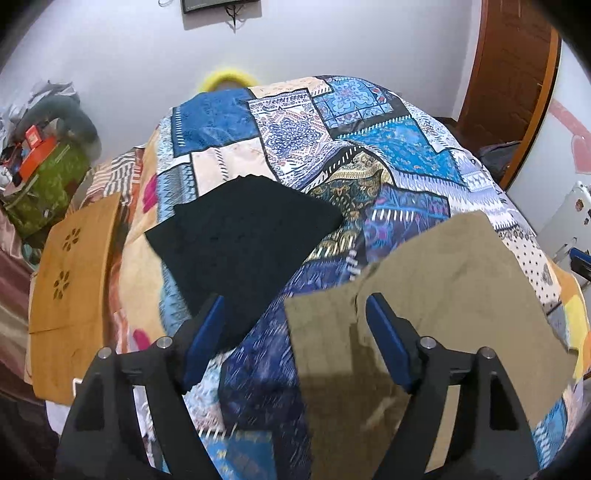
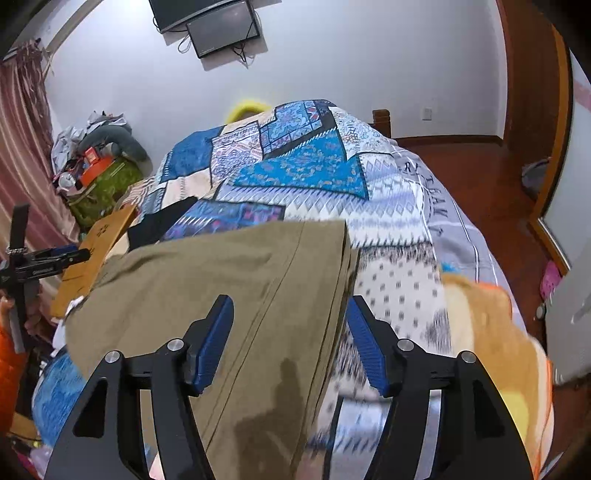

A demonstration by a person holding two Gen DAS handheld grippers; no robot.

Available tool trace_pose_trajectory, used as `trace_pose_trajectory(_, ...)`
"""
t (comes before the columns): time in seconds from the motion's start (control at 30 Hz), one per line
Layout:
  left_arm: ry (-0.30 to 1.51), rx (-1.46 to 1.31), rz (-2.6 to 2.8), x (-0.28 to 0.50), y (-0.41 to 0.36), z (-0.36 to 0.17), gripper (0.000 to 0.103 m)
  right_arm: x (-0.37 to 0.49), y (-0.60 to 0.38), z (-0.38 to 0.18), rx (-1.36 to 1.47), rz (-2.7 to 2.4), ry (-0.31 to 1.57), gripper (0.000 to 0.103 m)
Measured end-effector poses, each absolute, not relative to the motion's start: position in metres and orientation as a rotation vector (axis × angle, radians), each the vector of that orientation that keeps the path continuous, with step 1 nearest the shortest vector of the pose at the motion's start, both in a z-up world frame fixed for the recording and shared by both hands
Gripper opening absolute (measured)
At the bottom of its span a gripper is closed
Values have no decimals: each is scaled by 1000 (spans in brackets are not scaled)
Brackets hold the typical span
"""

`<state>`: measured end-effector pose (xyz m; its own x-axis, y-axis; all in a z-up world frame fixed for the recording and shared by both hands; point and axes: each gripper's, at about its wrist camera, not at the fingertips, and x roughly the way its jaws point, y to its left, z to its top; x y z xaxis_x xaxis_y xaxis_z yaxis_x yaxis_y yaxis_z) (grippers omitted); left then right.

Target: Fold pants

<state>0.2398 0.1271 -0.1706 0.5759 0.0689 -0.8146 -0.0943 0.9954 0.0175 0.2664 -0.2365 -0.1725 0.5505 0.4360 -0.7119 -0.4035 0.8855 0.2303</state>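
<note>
Olive-khaki pants (image 1: 443, 295) lie folded flat on a bed covered by a blue patchwork quilt (image 1: 295, 129). In the left wrist view my left gripper (image 1: 295, 299) hovers open above the pants' left edge, its blue pads wide apart and touching no cloth. In the right wrist view the pants (image 2: 221, 266) spread across the middle. My right gripper (image 2: 290, 299) stands open over their right edge, and the pads are clear of the cloth. A folded black garment (image 1: 243, 236) lies on the quilt, left of the pants.
A wooden board (image 1: 74, 277) leans at the bed's left side, and a green bag (image 1: 44, 184) piled with clutter stands beyond it. A yellow-orange cushion (image 2: 491, 332) lies at the bed's right edge. Behind stand a white wall with screens (image 2: 214, 26) and a wooden door (image 1: 509, 74).
</note>
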Motion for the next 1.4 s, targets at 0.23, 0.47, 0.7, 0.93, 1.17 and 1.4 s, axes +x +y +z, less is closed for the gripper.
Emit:
trace_pose_trajectory(0.23, 1014, -62, 84, 269, 132, -199, 77, 341, -224, -203, 1, 496, 875, 60)
trace_pose_trajectory(0.47, 1077, -106, 61, 277, 136, -238, 82, 410, -210, -244, 11, 500, 959, 60)
trace_pose_trajectory(0.7, 1065, -132, 41, 276, 138, -245, 83, 440, -190, -278, -16, 515, 1066, 36)
trace_pose_trajectory(0.93, 1028, -153, 112, 270, 143, -251, 78, 434, -179, -284, -150, 492, 1030, 5)
trace_pose_trajectory(1.17, 1019, -73, 129, 267, 133, -240, 78, 429, -174, -275, -212, 422, 1016, 4)
trace_pose_trajectory(1.4, 948, 14, 108, 254, 119, -195, 78, 388, -176, -207, -223, 492, 910, 22)
